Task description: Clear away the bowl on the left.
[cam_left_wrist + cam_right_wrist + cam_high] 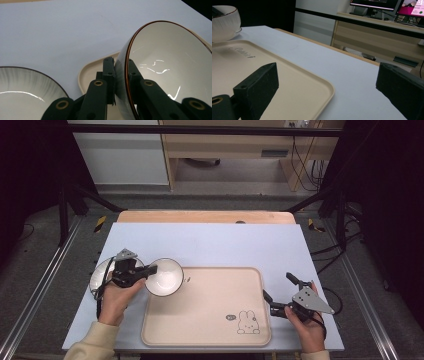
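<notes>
Here, at the left of the table (pixel 210 240), a second white bowl (pixel 100 275) sits on the blue-white surface, partly under the left hand (pixel 116 300). The left gripper (pixel 145 271) has its jaws clamped on the rim wall of the carried bowl (pixel 165 277), one jaw outside and one inside, as the left gripper view shows (pixel 160 65). That bowl is tilted and held over the near-left corner of the beige tray (pixel 210 325), just above its edge. It looks like glazed ceramic with a thin brown rim: stiff, fairly heavy for a one-sided pinch, smooth and likely slippery, and liable to chip if it drops. The rim wall is the only practical place to take hold, and a grip there lets the bowl swing, so it probably wants a slow, level set-down. The tray bed ahead of it is bare apart from a printed rabbit (pixel 248 322) near the right corner, so nothing seems to block the way. Further right, the right gripper (pixel 280 294) rests by the tray's right edge with its jaws spread wide and nothing between them.
</notes>
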